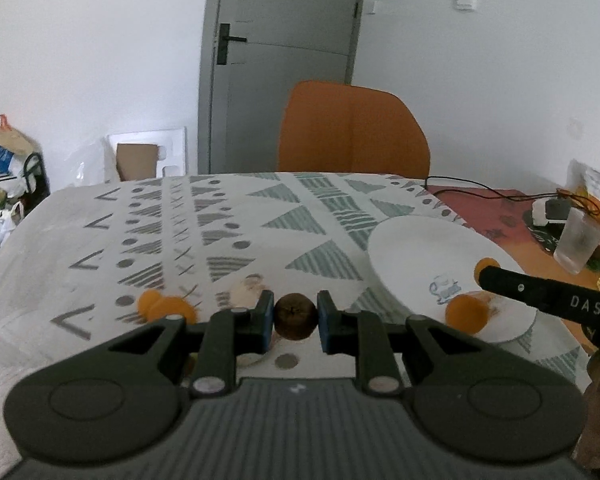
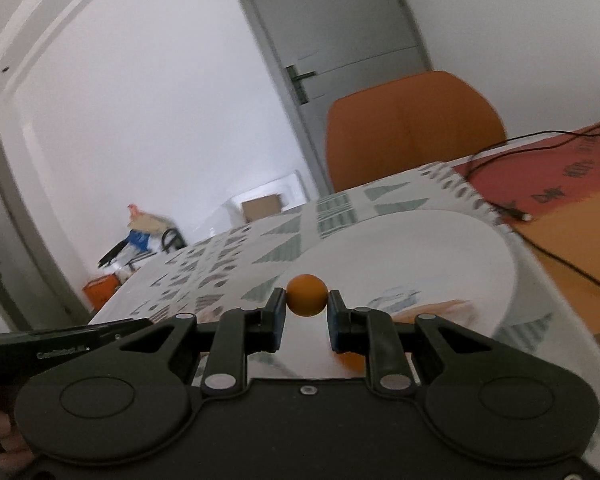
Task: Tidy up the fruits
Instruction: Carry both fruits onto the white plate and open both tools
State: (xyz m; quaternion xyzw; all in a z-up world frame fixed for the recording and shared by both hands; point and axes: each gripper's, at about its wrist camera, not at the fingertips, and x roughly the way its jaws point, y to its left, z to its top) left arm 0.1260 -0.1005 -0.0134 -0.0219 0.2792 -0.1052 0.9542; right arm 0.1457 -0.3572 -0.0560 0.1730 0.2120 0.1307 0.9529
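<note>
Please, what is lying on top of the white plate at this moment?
On the white plate lies one orange fruit, near a blue printed logo. The right tongs cover part of the plate, so anything under them cannot be seen.

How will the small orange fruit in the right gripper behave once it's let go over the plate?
The small orange fruit looks round and smooth, so it will probably roll on release. The white plate looks shallow, so its rim may not stop it. The right gripper pinches it only at the pad tips, so the hold looks marginal and it could slip.
</note>
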